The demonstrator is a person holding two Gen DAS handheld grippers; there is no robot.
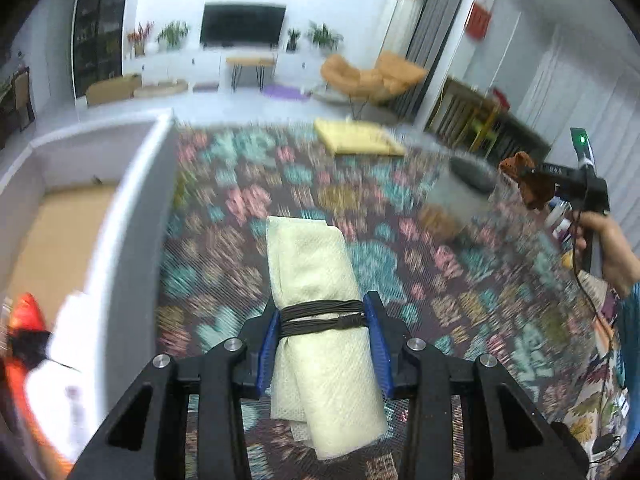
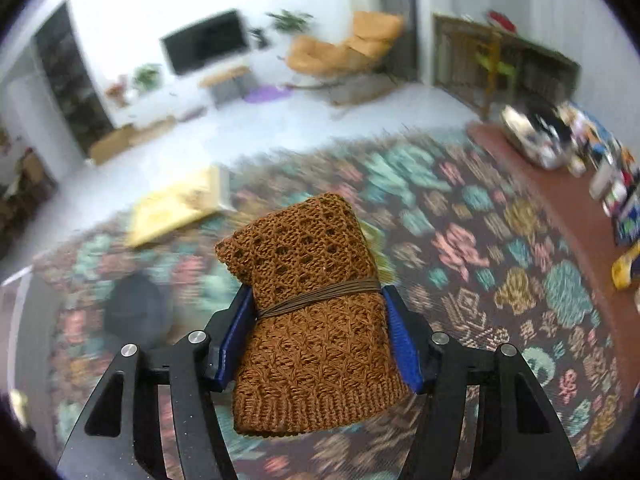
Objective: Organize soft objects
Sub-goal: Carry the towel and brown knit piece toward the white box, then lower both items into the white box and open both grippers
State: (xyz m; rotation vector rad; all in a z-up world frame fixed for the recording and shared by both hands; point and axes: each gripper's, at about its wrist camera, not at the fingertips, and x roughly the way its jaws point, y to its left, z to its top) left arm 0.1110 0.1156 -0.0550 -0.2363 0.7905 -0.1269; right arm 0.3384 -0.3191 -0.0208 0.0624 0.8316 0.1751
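Note:
My left gripper [image 1: 322, 314] is shut on a rolled cream cloth [image 1: 316, 272] bound with dark cord, and holds it up above the patterned rug [image 1: 248, 208]. The roll sticks out forward past the blue pads [image 1: 378, 344]. My right gripper [image 2: 318, 304] is shut on a folded brown knit piece [image 2: 312, 312] tied with a thin brown cord, also lifted off the rug. In the left wrist view the right gripper [image 1: 524, 184] appears at the far right in a person's hand [image 1: 604, 248], with the brown knit piece [image 1: 528, 180] in its jaws.
A white-walled box [image 1: 132, 200] with a tan floor stands at the left, with an orange-and-white item [image 1: 44, 364] beside it. A yellow cushion [image 1: 356, 138] and a dark round object [image 1: 472, 174] lie on the rug. A reddish table [image 2: 568, 200] with clutter is at the right.

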